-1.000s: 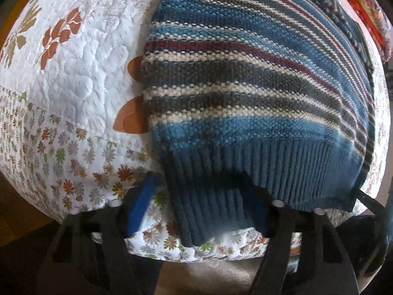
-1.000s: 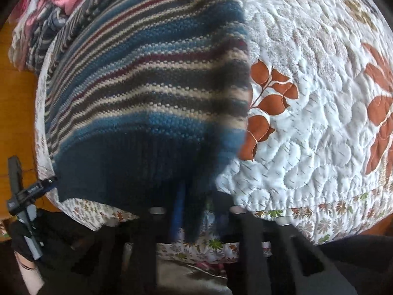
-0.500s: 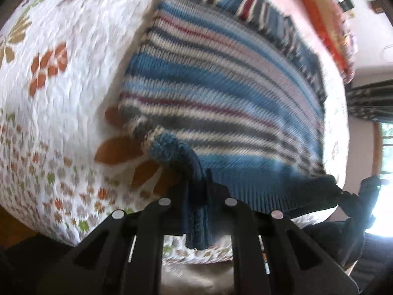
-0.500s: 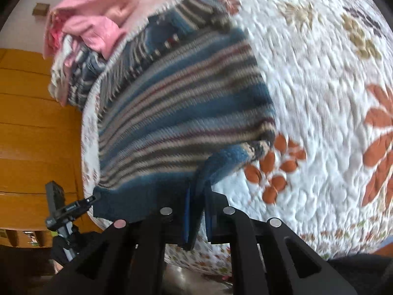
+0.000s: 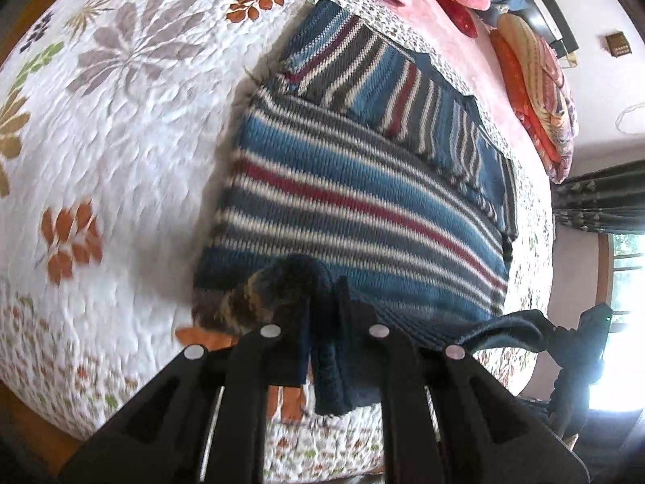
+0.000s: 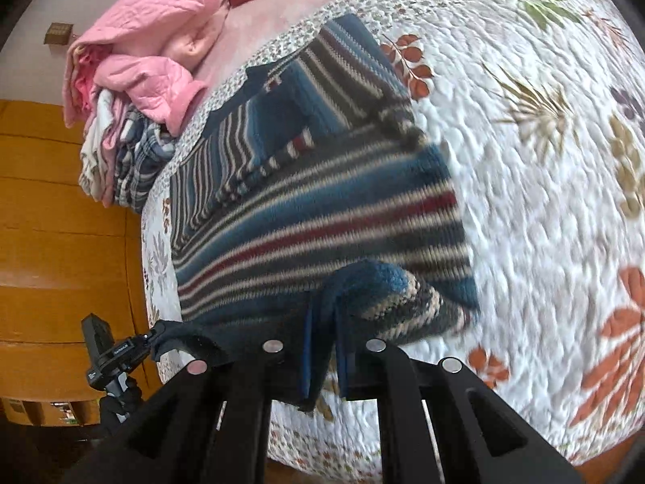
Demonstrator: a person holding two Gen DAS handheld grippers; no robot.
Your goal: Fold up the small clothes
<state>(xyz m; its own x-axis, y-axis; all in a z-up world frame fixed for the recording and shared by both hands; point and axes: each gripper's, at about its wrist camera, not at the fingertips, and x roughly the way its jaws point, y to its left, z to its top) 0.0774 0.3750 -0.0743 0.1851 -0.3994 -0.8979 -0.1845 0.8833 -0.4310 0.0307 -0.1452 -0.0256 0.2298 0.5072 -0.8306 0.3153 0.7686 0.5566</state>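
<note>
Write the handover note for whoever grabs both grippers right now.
Left gripper: shut on the near-left hem corner of the blue striped knit sweater.
Right gripper: shut on the near-right hem corner.
Sweater lies on the white floral quilt, sleeves folded in across its top; both hem corners are lifted off the quilt.
Left to do: carry the hem up over the body to the collar end, release, smooth.

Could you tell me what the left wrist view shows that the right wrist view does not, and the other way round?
Only the left wrist view shows the dark curtain and bright window. Only the right wrist view shows the orange wooden wall and the stacked striped clothes under the pink jacket. Both show the striped sweater on the floral quilt, with the left gripper and right gripper each clamping a hem corner.
</note>
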